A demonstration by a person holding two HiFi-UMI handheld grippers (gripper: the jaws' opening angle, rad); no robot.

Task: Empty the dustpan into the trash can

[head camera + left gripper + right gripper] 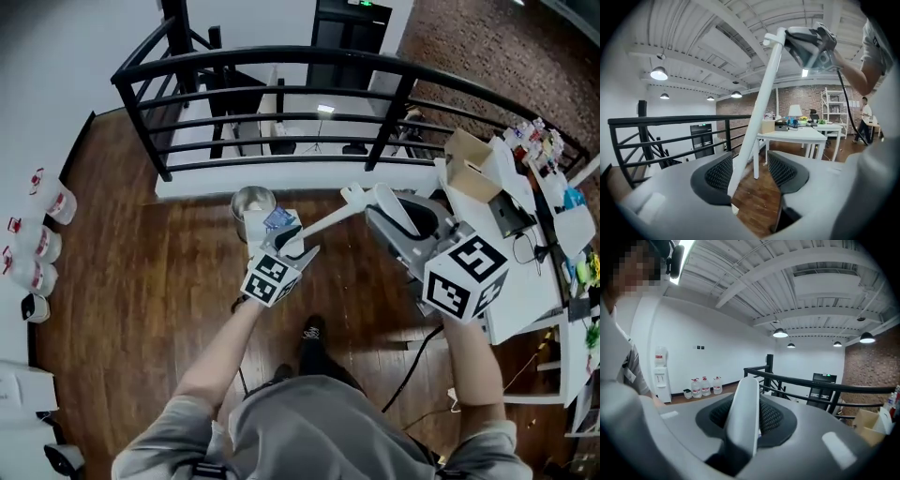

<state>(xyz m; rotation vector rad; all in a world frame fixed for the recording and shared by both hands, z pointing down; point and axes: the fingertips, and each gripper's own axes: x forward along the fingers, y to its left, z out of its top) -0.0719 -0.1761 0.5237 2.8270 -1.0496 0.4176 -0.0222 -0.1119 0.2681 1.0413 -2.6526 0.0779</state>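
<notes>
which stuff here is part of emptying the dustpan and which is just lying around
For the job:
- dustpan, gripped by the right tongs
- its white pole, between the open left tongs
- trash can

Just lying about:
- water jugs
- cardboard box
- table

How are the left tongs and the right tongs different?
The left tongs stand open, a white pole between them; the right tongs are shut on a white handle. The left tongs are nearer the trash can than the right tongs. Both have something white between them.
</notes>
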